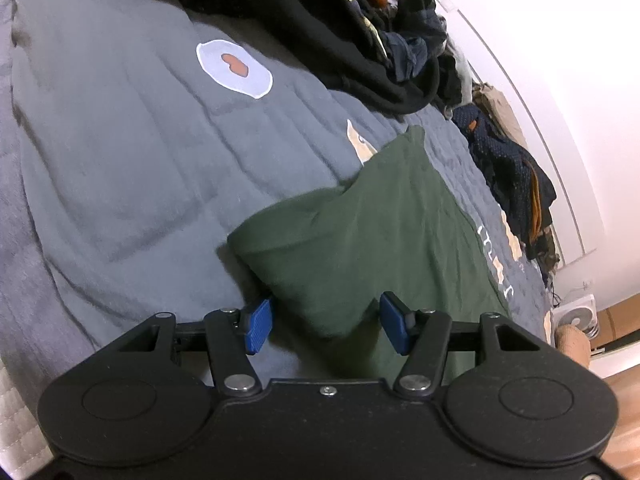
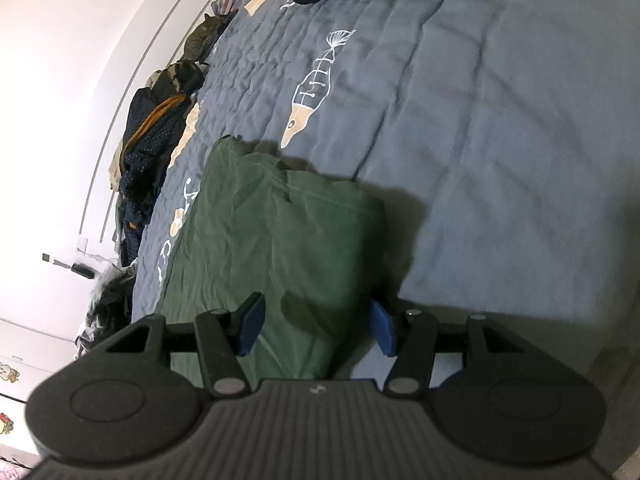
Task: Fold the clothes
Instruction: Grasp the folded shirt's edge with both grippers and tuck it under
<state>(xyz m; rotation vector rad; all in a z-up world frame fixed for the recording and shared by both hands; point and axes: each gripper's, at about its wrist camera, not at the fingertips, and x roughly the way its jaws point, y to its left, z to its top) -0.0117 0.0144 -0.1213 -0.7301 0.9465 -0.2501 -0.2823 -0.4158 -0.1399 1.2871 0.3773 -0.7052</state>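
Grey quilted bedding (image 1: 120,152) is covering the bed, and a folded green garment (image 1: 360,232) is lying on it at the lower centre of both frames. Left gripper (image 1: 326,322) fingers (image 1: 258,326) are standing spread, flanking the garment's near corner. Right gripper (image 2: 316,326) fingers (image 2: 382,330) are likewise standing spread around its near edge. Dark clothes (image 1: 400,40) are lying piled at upper right in the left view.
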